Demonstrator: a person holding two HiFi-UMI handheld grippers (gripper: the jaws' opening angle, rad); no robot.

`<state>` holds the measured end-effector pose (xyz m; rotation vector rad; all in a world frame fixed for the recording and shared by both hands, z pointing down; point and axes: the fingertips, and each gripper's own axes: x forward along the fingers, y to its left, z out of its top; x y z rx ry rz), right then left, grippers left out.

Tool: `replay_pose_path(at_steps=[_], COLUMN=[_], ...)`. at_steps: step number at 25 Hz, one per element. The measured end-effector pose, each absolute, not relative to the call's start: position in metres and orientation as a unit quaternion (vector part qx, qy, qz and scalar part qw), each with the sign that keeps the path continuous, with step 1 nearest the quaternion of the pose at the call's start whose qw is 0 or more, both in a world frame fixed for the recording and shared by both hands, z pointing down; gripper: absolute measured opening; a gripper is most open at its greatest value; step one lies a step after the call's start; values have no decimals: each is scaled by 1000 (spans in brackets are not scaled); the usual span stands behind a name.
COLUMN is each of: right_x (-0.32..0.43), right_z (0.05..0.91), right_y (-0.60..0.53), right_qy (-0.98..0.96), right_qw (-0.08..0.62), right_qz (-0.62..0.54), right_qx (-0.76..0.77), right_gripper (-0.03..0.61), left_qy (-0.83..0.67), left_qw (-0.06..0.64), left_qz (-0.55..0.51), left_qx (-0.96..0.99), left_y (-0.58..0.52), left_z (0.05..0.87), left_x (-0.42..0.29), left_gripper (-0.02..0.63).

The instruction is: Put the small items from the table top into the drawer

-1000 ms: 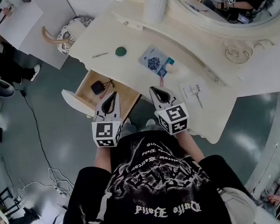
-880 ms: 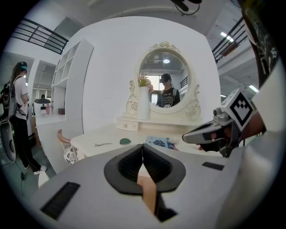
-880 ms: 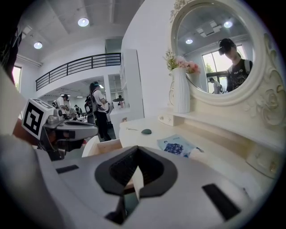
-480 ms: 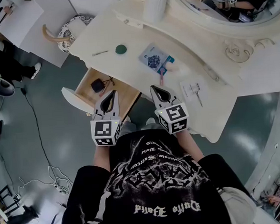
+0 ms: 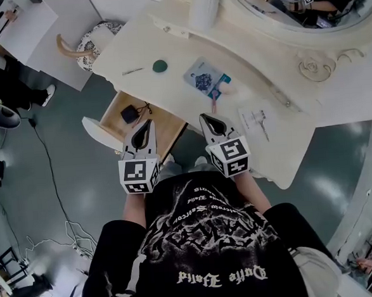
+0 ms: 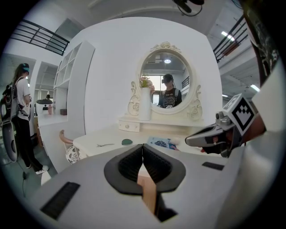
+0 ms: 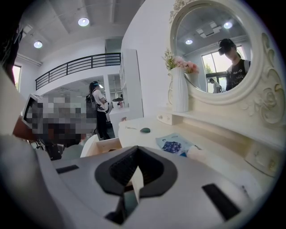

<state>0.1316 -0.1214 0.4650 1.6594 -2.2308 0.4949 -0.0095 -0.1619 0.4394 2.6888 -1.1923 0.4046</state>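
On the cream dressing table lie a green round item, a thin hair pin, a blue packet, a small pink item and a white card with small metal tools. The wooden drawer stands pulled out at the left with a black item inside. My left gripper hovers over the drawer's near end, shut and empty. My right gripper is at the table's front edge, just short of the pink item, shut and empty. The left gripper view shows the green item and the right gripper.
A white vase and an oval mirror stand at the table's back. A patterned stool sits left of the table. A cable runs across the grey floor. People stand at the far left.
My left gripper has edged slightly to the left over the drawer. The right gripper and the items on the table have not moved.
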Motion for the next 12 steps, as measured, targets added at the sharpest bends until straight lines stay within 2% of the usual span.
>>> replay_pose_path(at_steps=[12], right_x=[135], right_z=[472], right_y=[-117], right_qy=[-777], right_qw=[169], right_qz=[174], right_qx=[581], right_gripper=[9], left_qy=[-401], left_qw=[87], left_qz=[138], left_qx=[901], left_y=[-159], left_z=[441], left_x=[-9], left_gripper=[15])
